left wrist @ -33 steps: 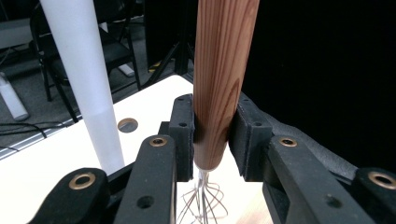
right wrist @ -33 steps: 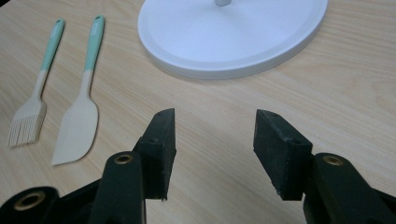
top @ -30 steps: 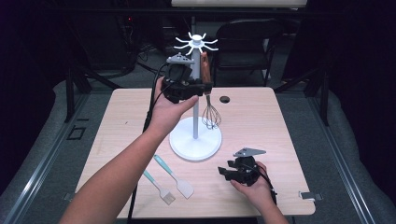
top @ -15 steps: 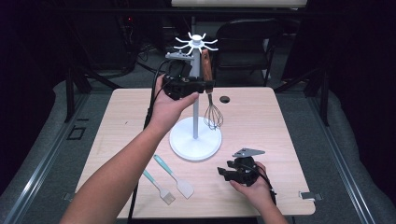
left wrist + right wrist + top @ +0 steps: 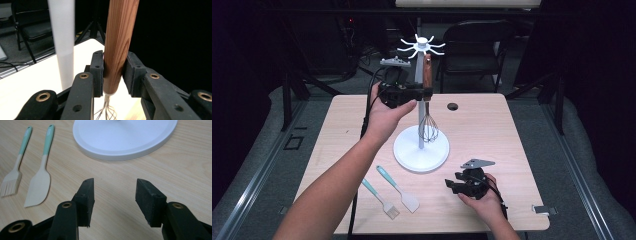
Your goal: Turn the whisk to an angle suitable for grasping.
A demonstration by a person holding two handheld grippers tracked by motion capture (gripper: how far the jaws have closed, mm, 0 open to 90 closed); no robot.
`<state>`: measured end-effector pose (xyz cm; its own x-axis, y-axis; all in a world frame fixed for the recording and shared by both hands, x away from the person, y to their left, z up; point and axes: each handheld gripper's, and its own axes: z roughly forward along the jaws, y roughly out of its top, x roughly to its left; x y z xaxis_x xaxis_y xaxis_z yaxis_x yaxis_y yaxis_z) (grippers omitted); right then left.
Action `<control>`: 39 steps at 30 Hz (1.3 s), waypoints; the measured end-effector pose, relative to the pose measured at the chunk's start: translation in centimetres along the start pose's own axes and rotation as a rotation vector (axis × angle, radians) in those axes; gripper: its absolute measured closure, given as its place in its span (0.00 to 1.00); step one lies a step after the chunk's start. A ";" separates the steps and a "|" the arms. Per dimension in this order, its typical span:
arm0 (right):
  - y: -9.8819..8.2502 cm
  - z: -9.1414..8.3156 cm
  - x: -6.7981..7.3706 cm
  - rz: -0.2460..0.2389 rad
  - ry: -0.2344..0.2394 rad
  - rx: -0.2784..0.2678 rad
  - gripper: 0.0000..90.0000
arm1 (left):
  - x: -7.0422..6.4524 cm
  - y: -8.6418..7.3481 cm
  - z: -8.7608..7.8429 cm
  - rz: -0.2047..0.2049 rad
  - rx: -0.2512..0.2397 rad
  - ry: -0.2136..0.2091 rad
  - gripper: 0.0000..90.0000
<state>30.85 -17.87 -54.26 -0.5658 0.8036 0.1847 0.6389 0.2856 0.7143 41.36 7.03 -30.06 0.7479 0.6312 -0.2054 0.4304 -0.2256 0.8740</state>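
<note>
Up at the stand [image 5: 421,152], the left gripper [image 5: 412,93] is clenched on the wooden handle of a whisk [image 5: 427,102], held well above the table [image 5: 492,130]. In the left gripper view both jaws press against the handle near its lower end, and the whisk [image 5: 119,42] hangs upright with its wire loops just below them. The stand's white pole [image 5: 61,40] rises just beside the handle, to its left in that view. From the high view the top of the handle sits close under the white hooks [image 5: 422,46] at the head of the stand; whether it hangs from one is hard to tell.

The right gripper [image 5: 468,183] rests low over the near right part of the table, jaws apart and holding nothing. Its own view looks across bare wood to the stand's round white base [image 5: 125,137]. To the left lie a pastry brush [image 5: 15,167] and a spatula [image 5: 41,172], both with teal handles, side by side and near each other.
</note>
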 end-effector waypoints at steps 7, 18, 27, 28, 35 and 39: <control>0.0 0.0 -0.1 -0.003 -0.008 0.001 0.55 | 0.8 -0.4 -0.2 -0.022 -0.021 -0.002 0.76; 0.1 -0.3 -0.3 -0.037 -0.052 -0.059 0.55 | 1.1 -1.4 -0.1 -0.031 -0.022 0.009 0.62; 0.6 -0.2 -0.9 -0.070 -0.064 -0.026 0.59 | 1.6 -5.0 -1.6 -0.004 -0.013 0.008 0.55; 0.7 -0.2 -0.9 -0.068 -0.063 -0.025 0.60 | 1.8 -5.4 -1.7 -0.006 -0.001 0.019 0.54; 2.0 -0.2 -1.2 -0.078 -0.064 -0.013 0.70 | 3.4 -9.8 -3.0 -0.022 0.028 0.088 0.56; 3.0 -0.1 -1.3 -0.089 -0.071 -0.010 0.77 | 4.2 -12.5 -3.6 -0.013 0.046 0.137 0.55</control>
<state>33.39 -18.10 -52.27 -0.5815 0.8103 0.0723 0.5825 0.3527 0.7323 37.27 15.22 -40.28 0.6676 0.7288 -0.1523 0.4651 -0.2485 0.8497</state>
